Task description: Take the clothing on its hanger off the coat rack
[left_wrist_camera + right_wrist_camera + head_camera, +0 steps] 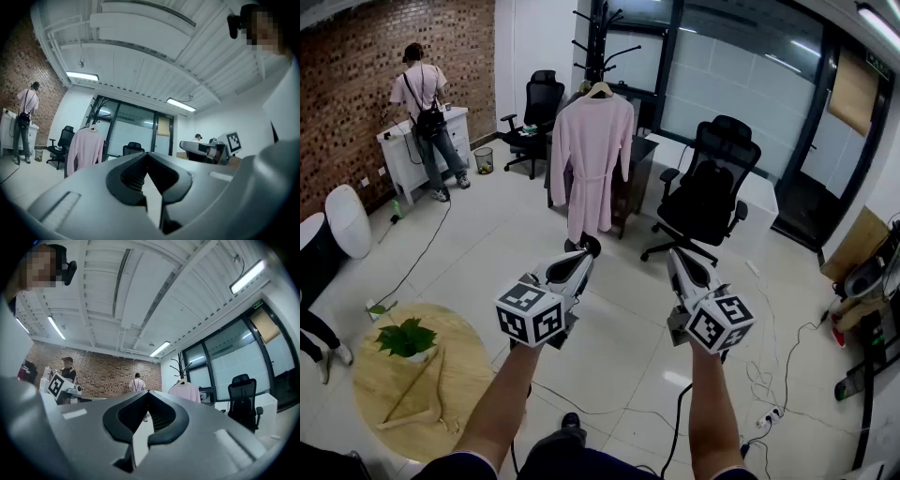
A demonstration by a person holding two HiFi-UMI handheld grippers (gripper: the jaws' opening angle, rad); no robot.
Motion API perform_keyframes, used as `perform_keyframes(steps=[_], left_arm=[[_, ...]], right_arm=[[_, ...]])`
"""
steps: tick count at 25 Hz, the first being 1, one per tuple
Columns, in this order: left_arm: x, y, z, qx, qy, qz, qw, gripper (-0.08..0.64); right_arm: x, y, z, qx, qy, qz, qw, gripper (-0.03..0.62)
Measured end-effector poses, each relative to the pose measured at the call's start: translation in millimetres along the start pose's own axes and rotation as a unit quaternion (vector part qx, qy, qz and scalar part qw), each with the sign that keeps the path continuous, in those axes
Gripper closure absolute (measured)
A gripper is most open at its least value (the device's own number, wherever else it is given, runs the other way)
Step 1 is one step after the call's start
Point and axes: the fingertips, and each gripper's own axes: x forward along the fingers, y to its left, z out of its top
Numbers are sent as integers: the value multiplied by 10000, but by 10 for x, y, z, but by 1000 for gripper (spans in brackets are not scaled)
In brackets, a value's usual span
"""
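While both claws are held out over the white tiled floor point(623, 314), the long pink robe point(592, 155) hangs on a wooden hanger point(600, 90) from the tall black coat rack point(602, 37). It is across the room, well apart from the claws. The left claw point(584, 251) has its two tips pressed together with nothing between them. The right claw point(675, 255) is closed up tight as well and holds nothing. Both claws point toward the robe. A black office chair point(708, 197) stands to the right of the robe. Far off on the left, a person in a white shirt point(420, 94) stands at a white counter point(398, 155) by the red brick wall point(356, 84).
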Motion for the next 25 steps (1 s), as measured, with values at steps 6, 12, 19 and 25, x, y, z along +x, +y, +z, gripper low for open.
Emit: perform_keyframes(steps=[6, 12, 19, 25], left_arm=[[521, 585, 50, 12, 75, -64, 10000, 548], [979, 1084, 117, 58, 33, -16, 10000, 549], [1662, 1702, 113, 159, 43, 249, 9996, 548], [2359, 2167, 101, 229, 46, 585, 9980, 548]], right_arm=[[675, -417, -40, 52, -6, -107, 9999, 592], [1217, -796, -77, 41, -50, -77, 9999, 592], [1941, -1435, -189, 102, -135, 156, 9997, 592], [2579, -2085, -247, -6, -122, 387, 9992, 592]])
